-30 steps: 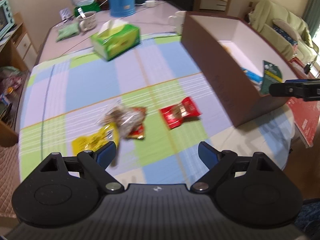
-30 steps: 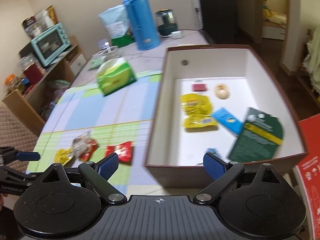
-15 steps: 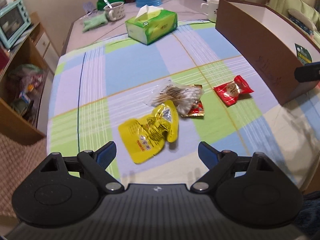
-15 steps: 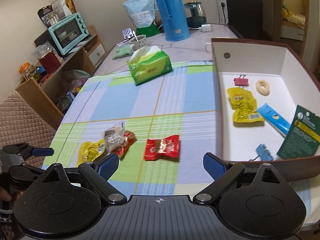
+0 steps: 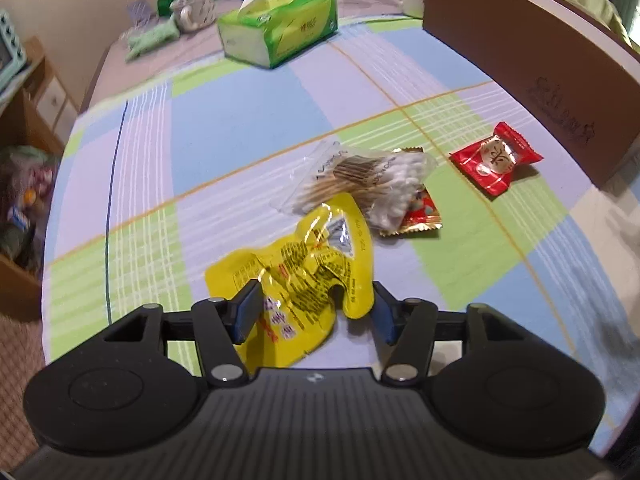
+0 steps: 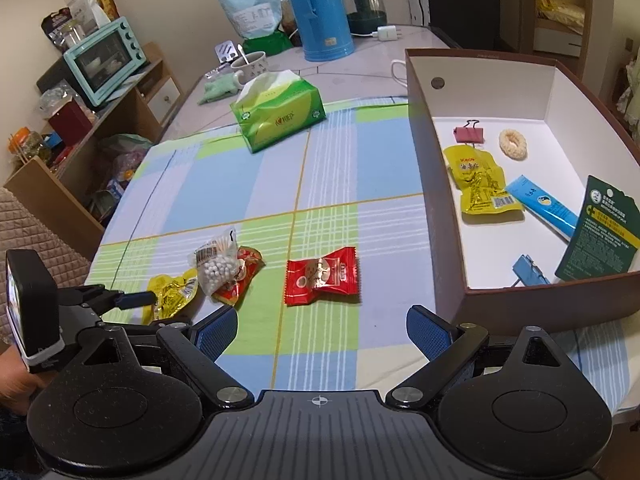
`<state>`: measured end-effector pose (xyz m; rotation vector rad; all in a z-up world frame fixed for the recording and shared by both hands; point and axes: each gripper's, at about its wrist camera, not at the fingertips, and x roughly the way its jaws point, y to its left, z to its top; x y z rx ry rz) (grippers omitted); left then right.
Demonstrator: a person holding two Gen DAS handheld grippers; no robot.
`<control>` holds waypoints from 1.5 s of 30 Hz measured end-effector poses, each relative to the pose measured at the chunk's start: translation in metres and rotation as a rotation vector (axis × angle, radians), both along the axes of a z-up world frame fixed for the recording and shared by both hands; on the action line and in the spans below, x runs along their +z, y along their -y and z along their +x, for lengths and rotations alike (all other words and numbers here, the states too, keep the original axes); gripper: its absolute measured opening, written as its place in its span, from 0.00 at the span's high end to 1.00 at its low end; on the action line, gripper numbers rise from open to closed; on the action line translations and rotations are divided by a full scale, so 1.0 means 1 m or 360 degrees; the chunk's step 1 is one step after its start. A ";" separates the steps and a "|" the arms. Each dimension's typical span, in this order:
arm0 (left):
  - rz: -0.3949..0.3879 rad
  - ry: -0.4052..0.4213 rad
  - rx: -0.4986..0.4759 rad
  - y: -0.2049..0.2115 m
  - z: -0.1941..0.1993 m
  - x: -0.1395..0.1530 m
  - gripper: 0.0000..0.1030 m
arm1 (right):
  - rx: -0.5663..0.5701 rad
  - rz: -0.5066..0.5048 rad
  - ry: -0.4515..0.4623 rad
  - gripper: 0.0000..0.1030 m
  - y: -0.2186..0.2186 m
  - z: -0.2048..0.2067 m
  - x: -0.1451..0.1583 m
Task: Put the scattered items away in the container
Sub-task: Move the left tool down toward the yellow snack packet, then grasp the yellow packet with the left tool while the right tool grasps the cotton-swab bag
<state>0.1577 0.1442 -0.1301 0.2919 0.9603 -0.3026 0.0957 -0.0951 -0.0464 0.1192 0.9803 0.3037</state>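
Box (image 6: 440, 184) part-filled | four packets left on tabletop (image 6: 332, 184) | left gripper (image 5: 316, 312) half-closed around yellow packet (image 5: 304, 276), not clamped | right gripper (image 6: 320, 336) wide, empty

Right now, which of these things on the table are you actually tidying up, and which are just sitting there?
Part of the job:
- yellow packet
- cotton swab bag
- small red-gold packet
- red candy packet
- brown box

Just lying about:
- tissue box
- blue thermos
- mug

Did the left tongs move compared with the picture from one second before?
Yes. The left tongs came in toward the yellow packet, which now lies between the fingers; the brown box sits farther off to the right.
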 end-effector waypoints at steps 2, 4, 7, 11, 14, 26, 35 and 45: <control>-0.0028 0.0017 -0.0037 -0.004 0.001 0.000 0.53 | 0.0036 -0.0009 0.0003 0.09 -0.008 0.005 0.000; -0.0047 0.0020 -0.0064 -0.009 0.002 0.002 0.68 | 0.0100 -0.0026 0.0022 0.09 -0.020 0.012 0.001; -0.0050 -0.0009 -0.0073 -0.022 0.004 0.008 0.69 | 0.0226 -0.0063 0.0064 0.09 -0.040 0.024 -0.001; -0.0085 -0.0041 -0.0033 -0.048 0.005 0.022 0.70 | 0.0388 -0.0101 0.0079 0.09 -0.068 0.043 -0.014; -0.0112 -0.0066 0.0011 -0.064 0.005 0.031 0.70 | 0.0503 -0.0112 0.0057 0.09 -0.088 0.057 -0.030; -0.0195 -0.0185 0.0088 -0.080 0.015 0.036 0.70 | 0.0873 -0.0280 -0.0001 0.52 -0.149 0.088 -0.089; -0.0167 -0.0191 0.0079 -0.071 0.019 0.039 0.70 | 0.0979 -0.0376 0.0112 0.79 -0.151 0.078 -0.096; -0.0161 -0.0087 0.0033 -0.048 0.007 0.065 0.69 | 0.0765 -0.0088 0.0143 0.79 -0.103 0.056 -0.043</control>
